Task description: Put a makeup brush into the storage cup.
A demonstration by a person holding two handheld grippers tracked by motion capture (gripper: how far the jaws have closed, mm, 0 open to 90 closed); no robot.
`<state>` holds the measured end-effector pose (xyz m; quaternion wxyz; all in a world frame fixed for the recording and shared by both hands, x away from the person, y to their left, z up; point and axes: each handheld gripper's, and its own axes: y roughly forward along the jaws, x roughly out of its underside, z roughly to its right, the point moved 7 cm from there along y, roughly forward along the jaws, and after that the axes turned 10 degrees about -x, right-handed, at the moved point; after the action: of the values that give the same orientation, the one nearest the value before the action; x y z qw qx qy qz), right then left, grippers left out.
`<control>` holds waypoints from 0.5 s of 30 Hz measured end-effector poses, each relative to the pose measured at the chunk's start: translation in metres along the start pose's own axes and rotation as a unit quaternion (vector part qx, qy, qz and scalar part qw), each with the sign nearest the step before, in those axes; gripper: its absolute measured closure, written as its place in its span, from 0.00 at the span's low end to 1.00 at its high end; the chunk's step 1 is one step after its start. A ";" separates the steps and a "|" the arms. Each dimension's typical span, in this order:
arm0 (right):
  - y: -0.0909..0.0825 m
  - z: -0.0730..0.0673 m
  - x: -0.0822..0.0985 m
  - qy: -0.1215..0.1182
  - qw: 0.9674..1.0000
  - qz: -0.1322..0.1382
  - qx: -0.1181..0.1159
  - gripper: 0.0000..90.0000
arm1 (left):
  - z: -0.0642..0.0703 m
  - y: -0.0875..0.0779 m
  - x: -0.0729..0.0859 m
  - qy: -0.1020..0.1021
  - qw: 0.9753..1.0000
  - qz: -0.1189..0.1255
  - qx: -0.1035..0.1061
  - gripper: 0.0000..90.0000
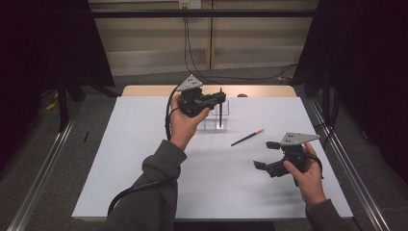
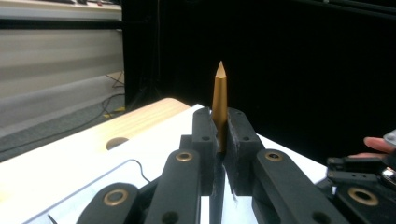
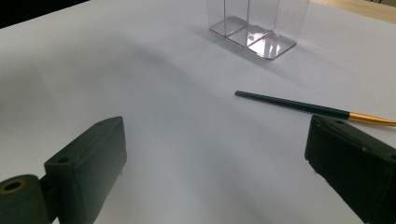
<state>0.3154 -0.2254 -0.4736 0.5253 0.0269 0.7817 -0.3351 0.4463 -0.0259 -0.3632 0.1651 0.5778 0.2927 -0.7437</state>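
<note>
**Left claw holds pen over clear holder, right claw open by second pen**

Right claw [image 1: 270, 155] sits nearest the person, low over the white counter [image 1: 144, 183], jaws spread wide with nothing between them. Just beyond it and a bit toward the counter's middle lies a second pen [image 3: 299, 105], dark shaft with a gold end, flat on the counter. In the right claw view that gold end reaches to just beside one jaw, apart from it; the dark end points away from it.

Farther off, left claw [image 2: 220, 140] is raised above the counter, jaws clamped tight on a pen [image 2: 220, 100]. Gold tapered end sticks up out of the jaws in the left claw view. In the high view the dark shaft [image 1: 220, 113] hangs upright below the claw, down into the clear holder [image 1: 226, 115]. Cannot tell whether its tip touches the bottom.

Clear holder stands directly under the left claw, well beyond the right claw, with inner dividers. Bare wooden counter edge [image 1: 260, 90] lies past it.
</note>
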 end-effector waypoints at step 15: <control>-0.001 0.000 -0.001 -0.002 1.000 0.002 0.002 0.06 | -0.007 0.011 -0.003 0.001 1.000 0.007 -0.014 0.93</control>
<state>0.3157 -0.2259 -0.4724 0.5276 0.0290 0.7800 -0.3354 0.4588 -0.0306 -0.3639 0.1778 0.5785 0.2989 -0.7378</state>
